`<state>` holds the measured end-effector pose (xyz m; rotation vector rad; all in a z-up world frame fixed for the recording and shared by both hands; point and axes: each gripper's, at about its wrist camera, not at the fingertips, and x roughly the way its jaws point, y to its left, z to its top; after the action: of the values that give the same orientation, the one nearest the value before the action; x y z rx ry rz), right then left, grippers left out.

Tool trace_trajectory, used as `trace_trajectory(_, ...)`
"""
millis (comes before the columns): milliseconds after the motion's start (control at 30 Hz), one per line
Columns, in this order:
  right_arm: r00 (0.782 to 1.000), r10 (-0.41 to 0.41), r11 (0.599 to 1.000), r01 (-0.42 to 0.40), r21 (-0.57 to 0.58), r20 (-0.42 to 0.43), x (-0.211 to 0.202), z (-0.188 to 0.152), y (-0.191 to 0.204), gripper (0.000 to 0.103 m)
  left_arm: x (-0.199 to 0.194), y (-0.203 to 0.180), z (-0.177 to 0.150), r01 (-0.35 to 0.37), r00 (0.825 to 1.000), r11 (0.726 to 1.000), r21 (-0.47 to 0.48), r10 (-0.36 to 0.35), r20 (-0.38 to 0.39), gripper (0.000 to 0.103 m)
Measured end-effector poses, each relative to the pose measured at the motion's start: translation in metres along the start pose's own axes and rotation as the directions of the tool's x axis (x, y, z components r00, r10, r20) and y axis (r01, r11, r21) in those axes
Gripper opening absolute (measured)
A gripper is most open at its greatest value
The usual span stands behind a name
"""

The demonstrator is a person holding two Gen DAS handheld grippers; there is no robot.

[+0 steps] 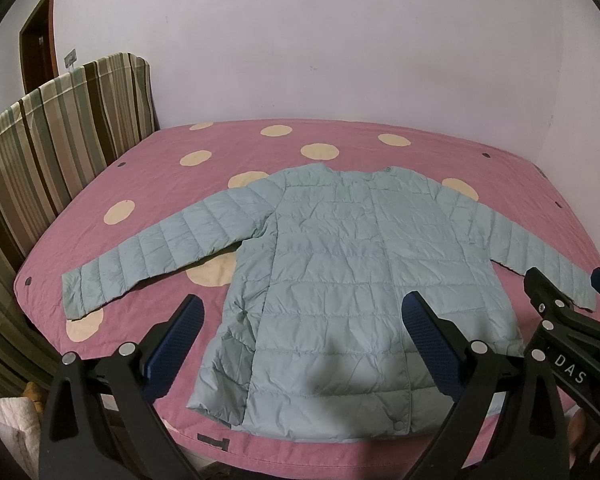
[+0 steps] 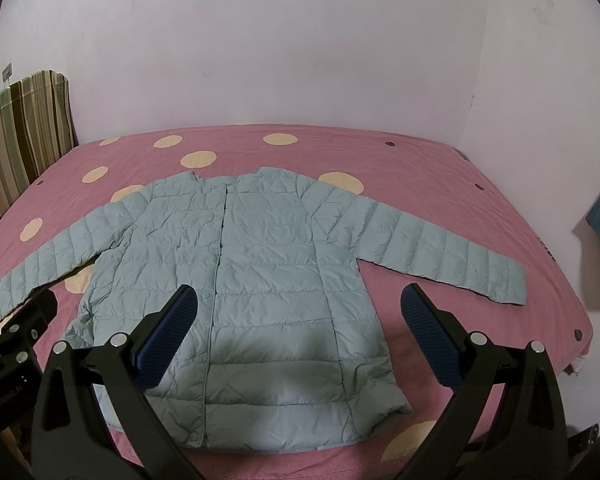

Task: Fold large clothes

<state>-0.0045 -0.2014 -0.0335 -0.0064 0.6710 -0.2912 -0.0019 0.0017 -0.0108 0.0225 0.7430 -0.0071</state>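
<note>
Jacket (image 2: 260,280) flat on dotted bed (image 2: 440,168)

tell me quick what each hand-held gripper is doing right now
Left hand-held gripper: open, holding nothing, above the puffer jacket.
Right hand-held gripper: open, holding nothing, above the same jacket.

Right gripper (image 1: 572,292) hiding the jacket (image 1: 340,260) cuff at three o'clock, left gripper (image 2: 16,312) covering the other cuff at nine o'clock, bed (image 2: 420,152) being cropped at six o'clock.
</note>
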Motion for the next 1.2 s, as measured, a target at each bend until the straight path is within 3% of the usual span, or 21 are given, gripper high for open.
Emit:
trace_trajectory(800, 1.0, -0.002, 1.0, 0.002, 0.002, -0.01, 0.005, -0.004, 0.002, 0.101, 0.009, -0.002, -0.008, 0.004, 1.0, 1.0, 0.0, -0.004, -0.014, 0.098)
trace_trajectory(1067, 0.999, 0.006, 1.0, -0.005, 0.025, -0.047, 0.029, -0.002, 0.001, 0.101, 0.031, 0.013, -0.004, 0.014, 0.999, 0.999, -0.039, -0.015, -0.038, 0.098)
trace_trajectory(1200, 0.997, 0.042, 0.996, -0.036, 0.086, -0.07, 0.045, -0.001, -0.018, 0.101, 0.054, 0.035, -0.002, -0.037, 0.998, 0.997, -0.071, 0.034, -0.047, 0.099)
